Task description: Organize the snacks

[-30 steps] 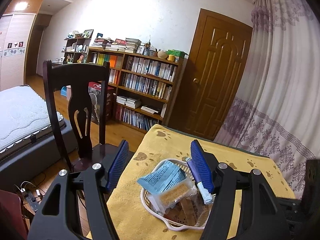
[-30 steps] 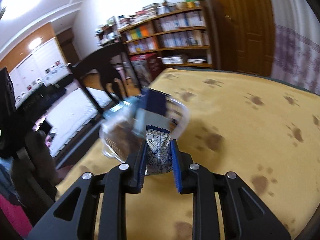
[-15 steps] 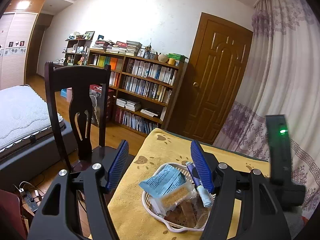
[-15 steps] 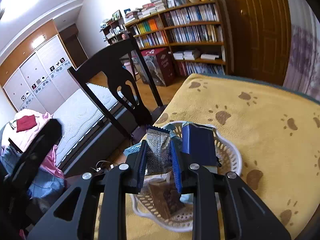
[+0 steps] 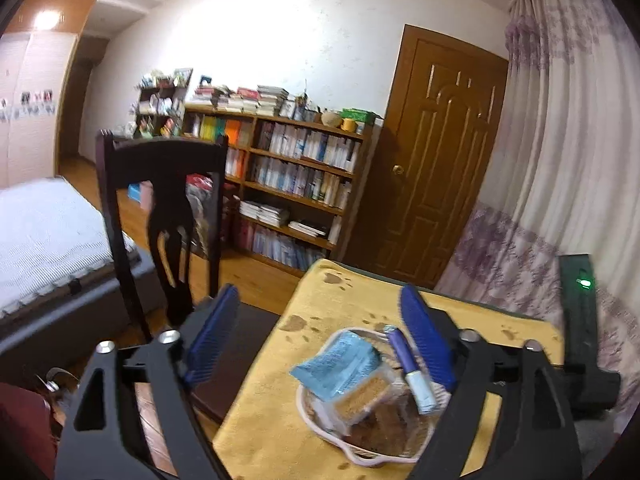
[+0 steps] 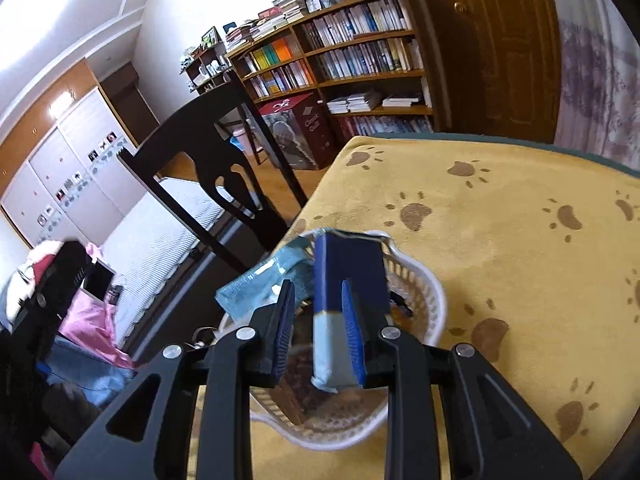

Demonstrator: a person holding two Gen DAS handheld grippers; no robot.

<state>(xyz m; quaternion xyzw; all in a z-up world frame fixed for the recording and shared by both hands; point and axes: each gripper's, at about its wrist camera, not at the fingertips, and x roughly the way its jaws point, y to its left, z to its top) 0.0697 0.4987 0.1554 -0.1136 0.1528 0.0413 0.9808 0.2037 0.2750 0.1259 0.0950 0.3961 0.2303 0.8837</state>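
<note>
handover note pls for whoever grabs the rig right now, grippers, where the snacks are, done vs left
Left gripper: open, holding nothing, hovering beside the white basket at the yellow tablecloth's near edge.
Right gripper: over the basket, jaws apart with nothing clamped; the dark blue packet stands between them, leaning in the basket.
Snacks: light blue packet, clear-wrapped cracker pack, the dark blue packet and darker packs underneath are all in the basket.
Done: every snack in view is in the basket.
Left: back the right gripper out without tipping the blue packet; probably check the rest of the table, which is only partly in view.
</note>
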